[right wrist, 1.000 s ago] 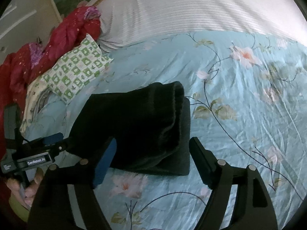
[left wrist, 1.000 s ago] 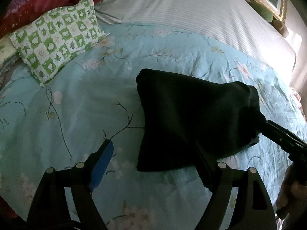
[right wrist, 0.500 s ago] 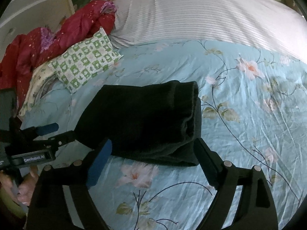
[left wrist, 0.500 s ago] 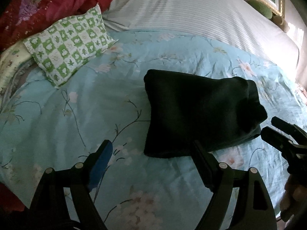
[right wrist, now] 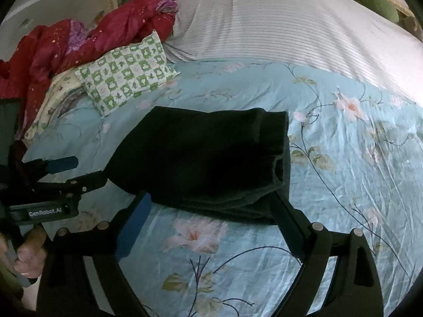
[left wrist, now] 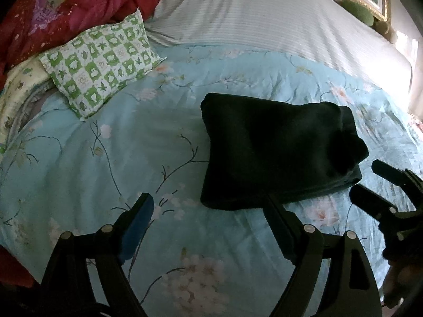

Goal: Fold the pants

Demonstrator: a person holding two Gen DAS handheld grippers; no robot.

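While the folded black pants [left wrist: 272, 153] lie on the floral quilt [left wrist: 105, 163], both the left gripper [left wrist: 208, 211] and right gripper [right wrist: 211, 206] stand released, the right's jaws having just been opening.

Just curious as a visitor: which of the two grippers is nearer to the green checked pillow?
Left. The left gripper hangs open on the side of the folded black pants facing the green checked pillow; the right gripper, open too, sits at the pants' far end.

Pants [left wrist: 275, 153] lie folded in a dark bundle on the floral bed cover [left wrist: 105, 174]. Left gripper [left wrist: 208, 222] hangs above the cover, jaws wide, nothing between them; its right finger overlaps the bundle's near edge. Right gripper [left wrist: 367, 179] at right edge, jaws apart, just beside the pants. Green checked pillow [left wrist: 100, 63] upper left.
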